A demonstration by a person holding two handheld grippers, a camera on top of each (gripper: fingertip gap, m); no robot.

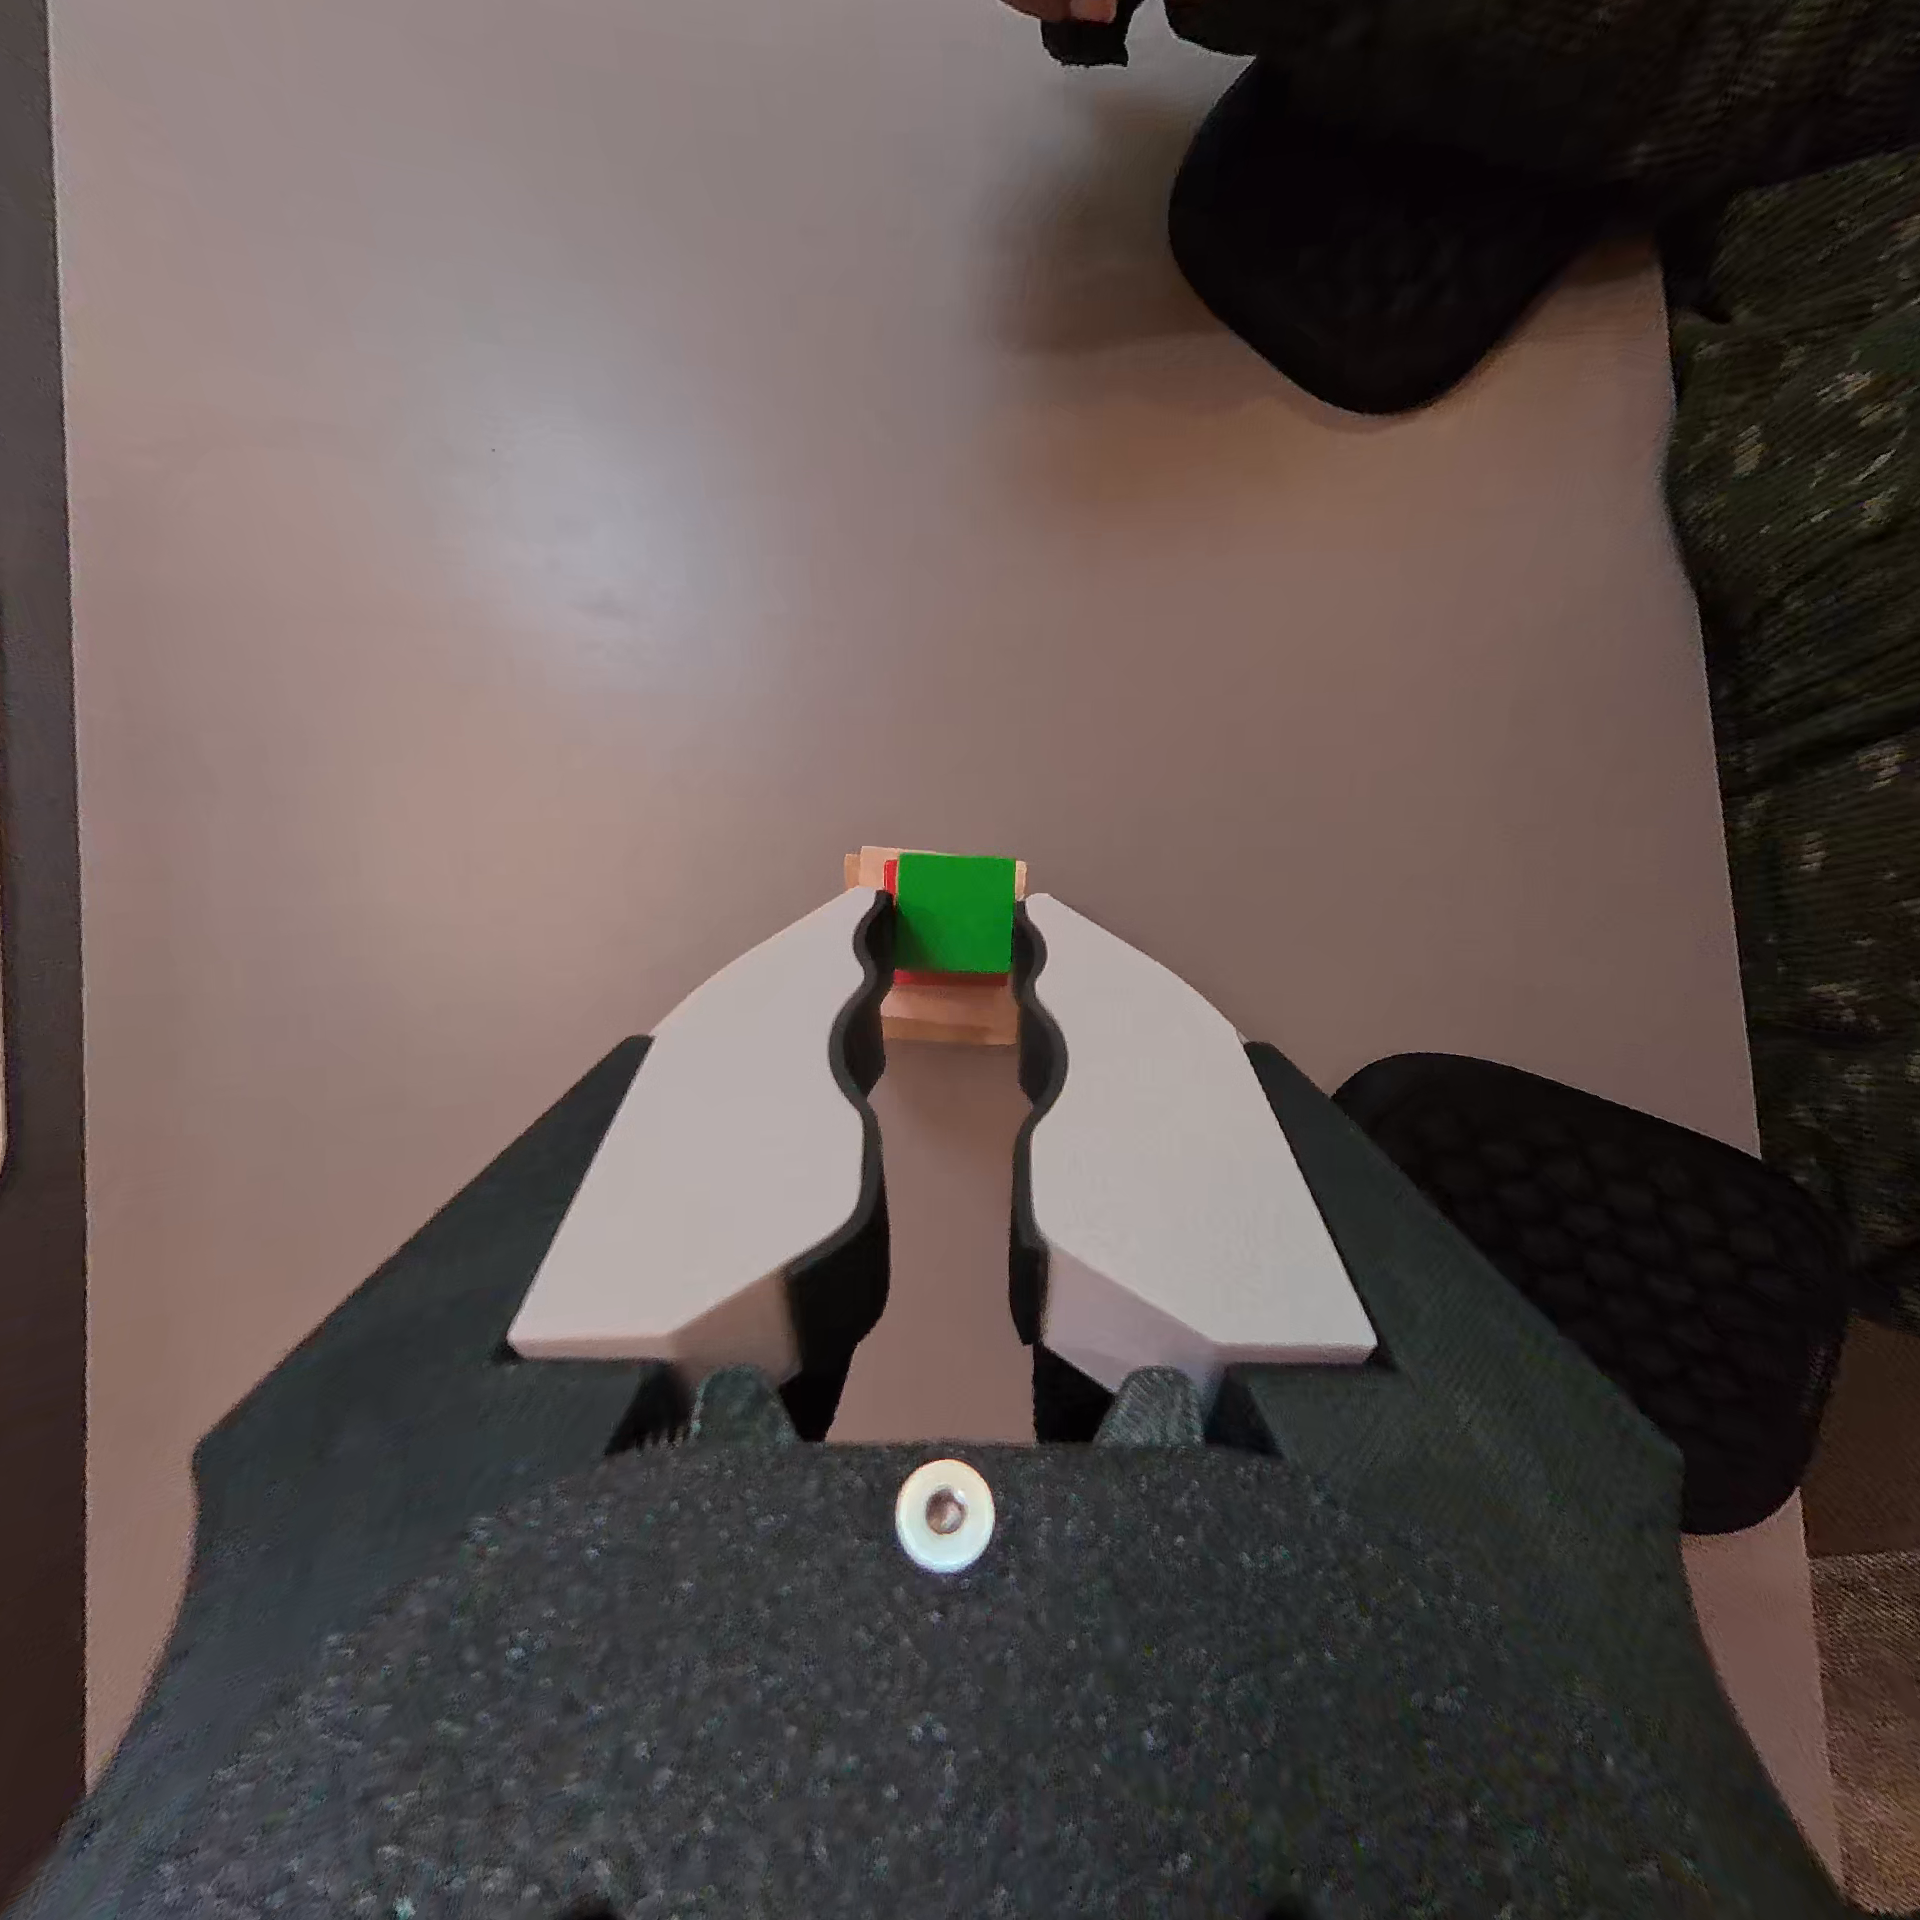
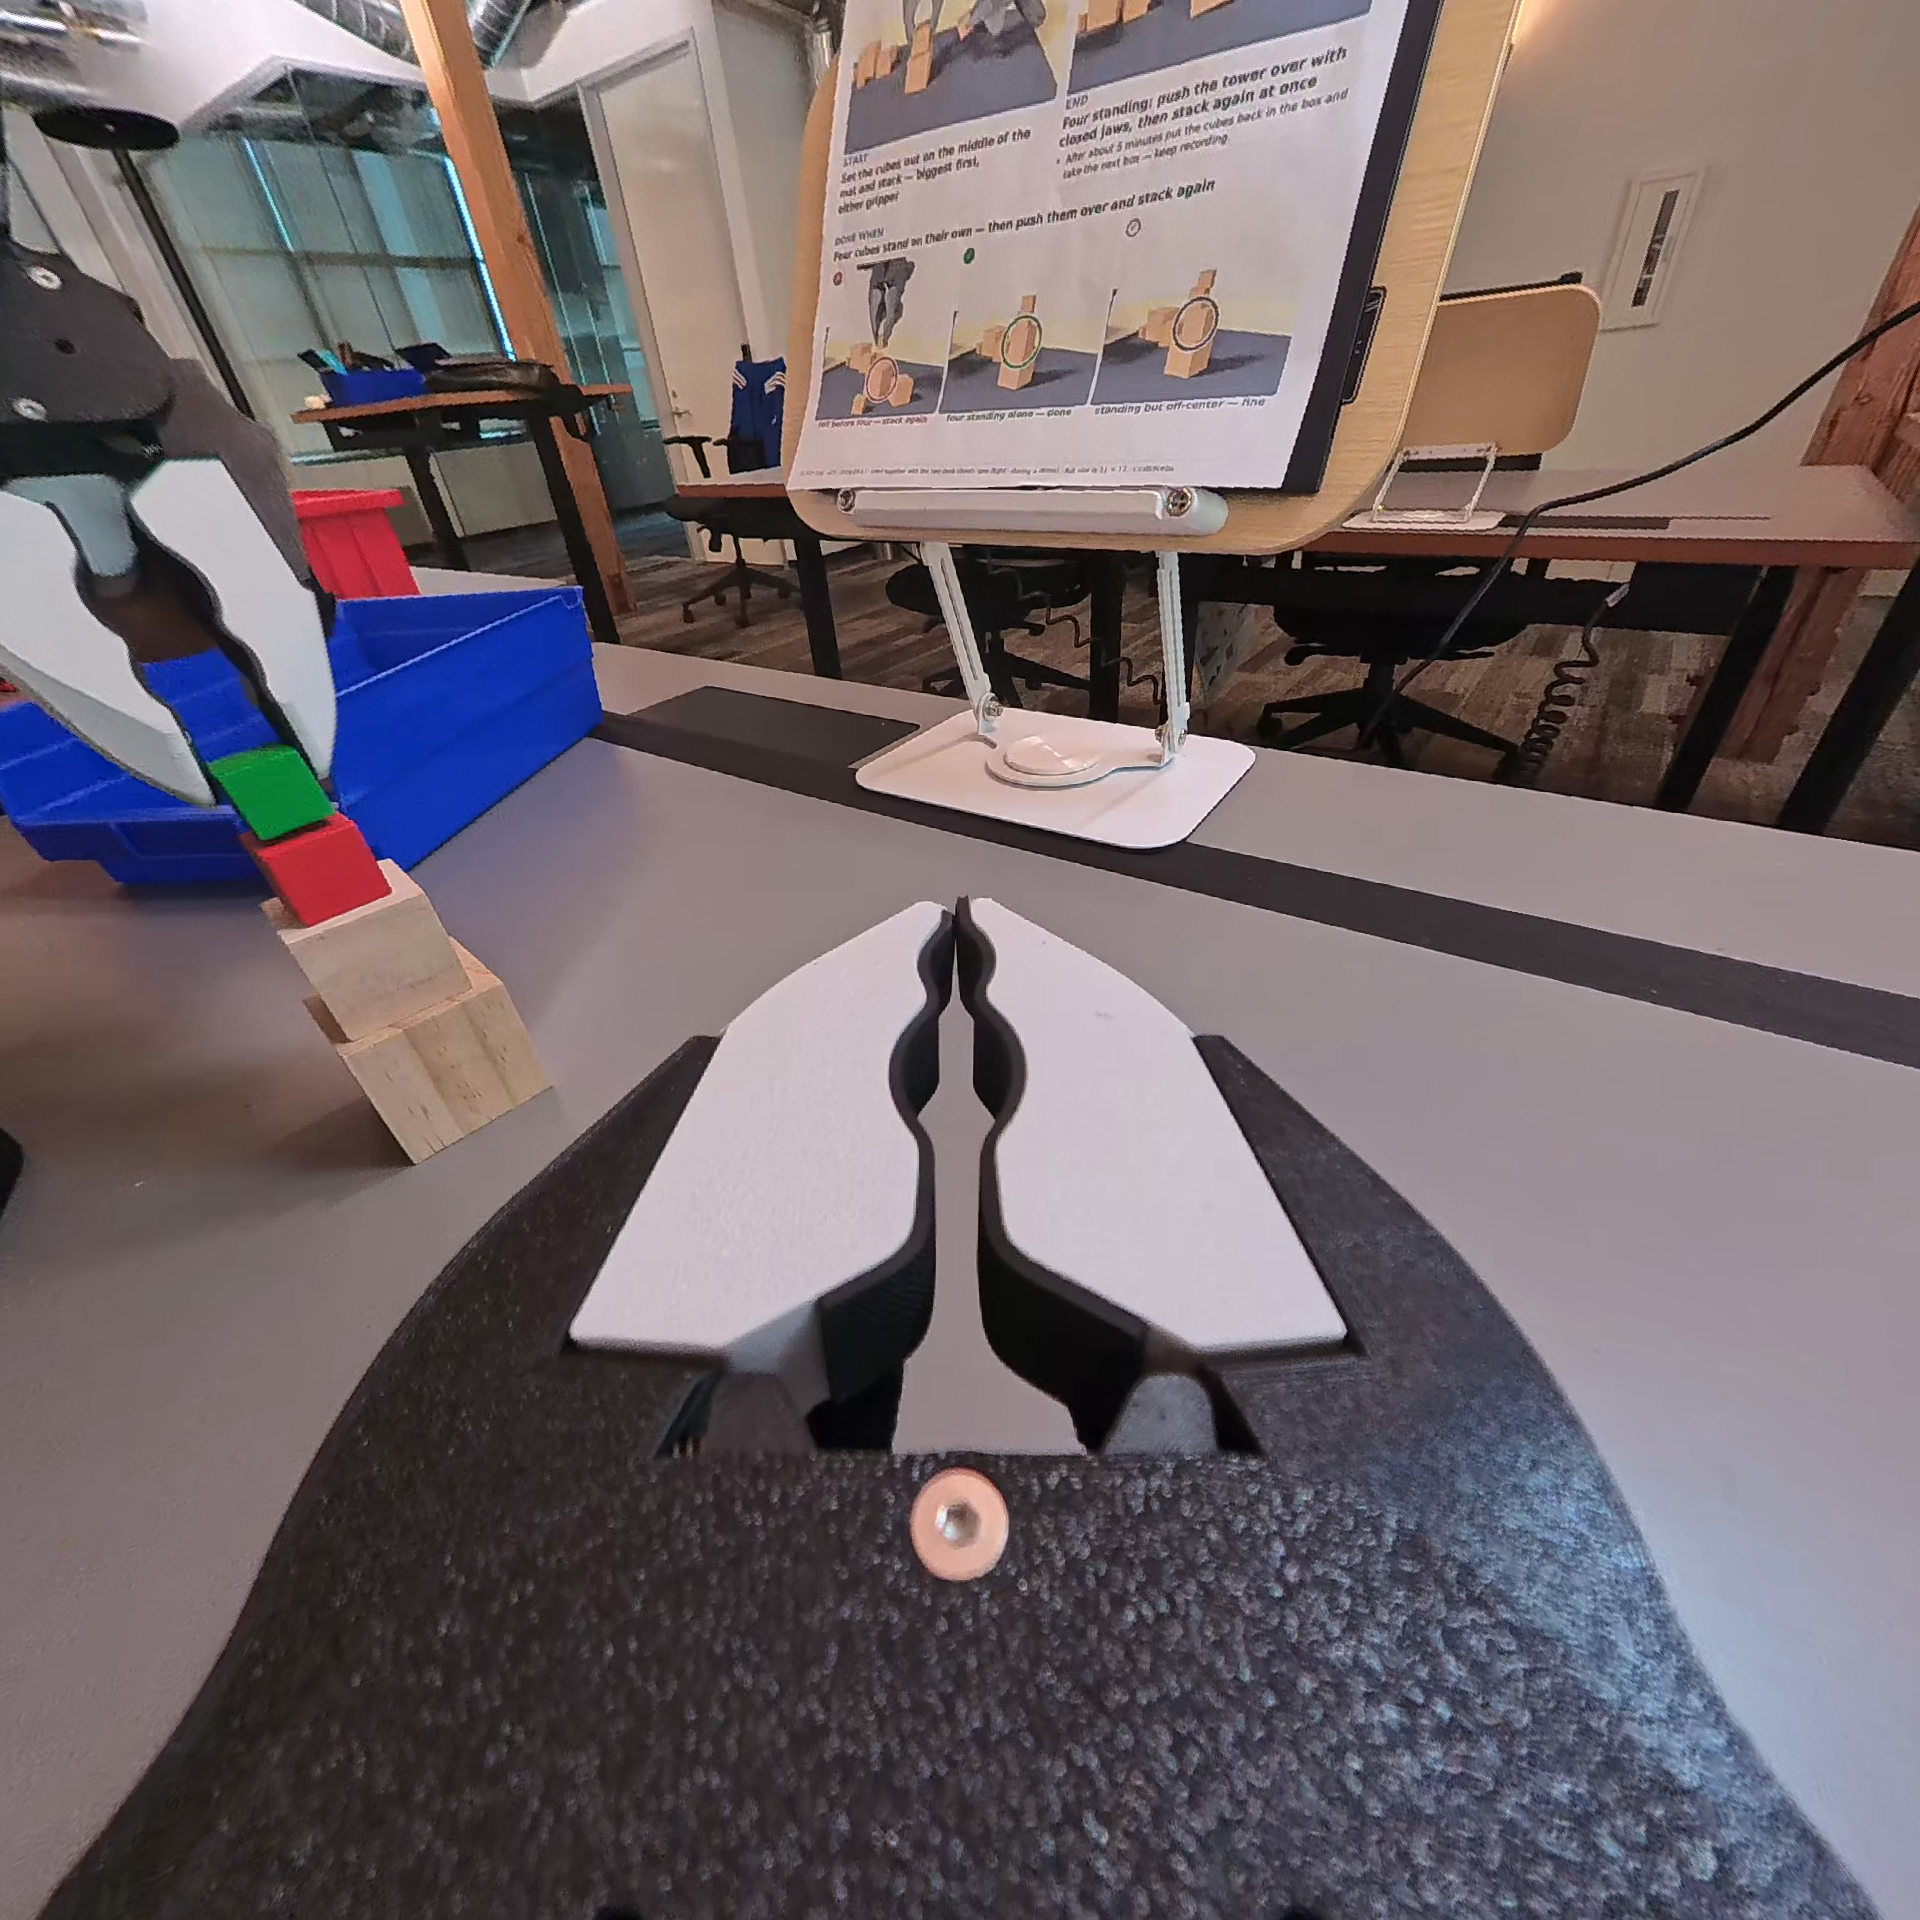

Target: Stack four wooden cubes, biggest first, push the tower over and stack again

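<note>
My left gripper (image 1: pixel 951 906) points down over a stack of cubes and is shut on the small green cube (image 1: pixel 954 914) at the top, with a pad against each side. The right wrist view shows that gripper (image 2: pixel 260 779) holding the green cube (image 2: pixel 272 792), slightly tilted, on a red cube (image 2: pixel 322 868). Below the red cube are a pale wooden cube (image 2: pixel 379 951) and a larger wooden cube (image 2: pixel 447 1070) on the grey table (image 2: pixel 1351 1039). My right gripper (image 2: pixel 956 914) is shut and holds nothing. It is low over the table, to the right of the stack.
Blue bins (image 2: pixel 468 686) and a red bin (image 2: pixel 353 540) stand behind the stack. A sheet holder on a white base (image 2: pixel 1060 774) stands at the table's far side on a black strip. A black chair (image 1: pixel 1590 1278) and a person's camouflage clothing (image 1: pixel 1818 623) are at the table's edge. My right fingertips sit around 25 centimeters from my left ones.
</note>
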